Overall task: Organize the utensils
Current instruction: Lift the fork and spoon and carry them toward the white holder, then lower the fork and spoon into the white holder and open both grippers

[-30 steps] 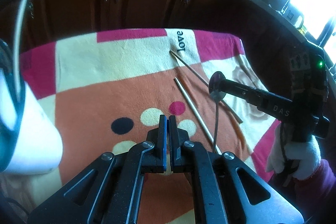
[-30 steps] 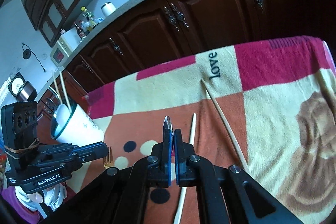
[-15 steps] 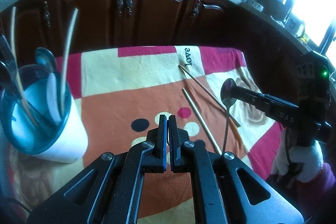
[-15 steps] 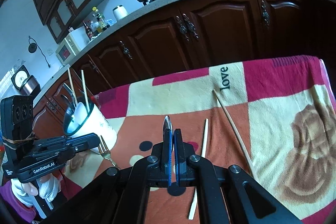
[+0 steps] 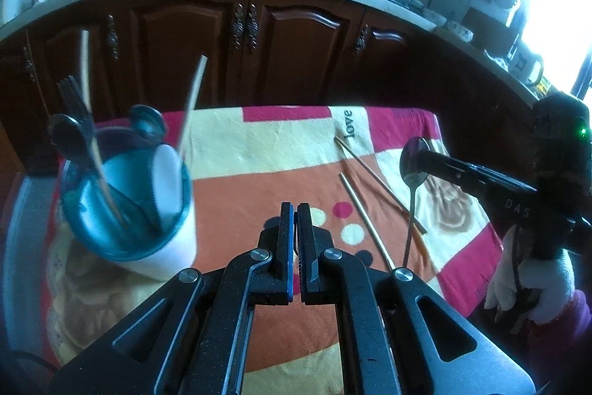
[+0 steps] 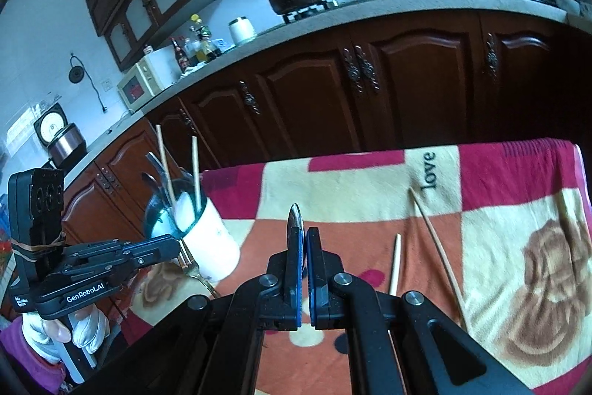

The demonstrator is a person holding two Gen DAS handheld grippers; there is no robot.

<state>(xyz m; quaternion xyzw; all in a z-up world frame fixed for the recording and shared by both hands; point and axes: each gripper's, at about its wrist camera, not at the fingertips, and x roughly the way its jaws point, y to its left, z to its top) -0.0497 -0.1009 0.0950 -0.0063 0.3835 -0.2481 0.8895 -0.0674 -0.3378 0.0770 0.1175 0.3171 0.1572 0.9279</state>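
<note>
patchwork blanket below dark cabinets; left tongs grip a fork, right tongs a spoon

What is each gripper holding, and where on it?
Right gripper: spoon, pinched just below its bowl. Left gripper: gold fork, pinched near its tines.

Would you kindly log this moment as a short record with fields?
left gripper: shut on a gold fork
right gripper: shut on a spoon, bowl up
cup: on the blanket, holds chopsticks and cutlery
blanket: two loose chopsticks lie on it
</note>
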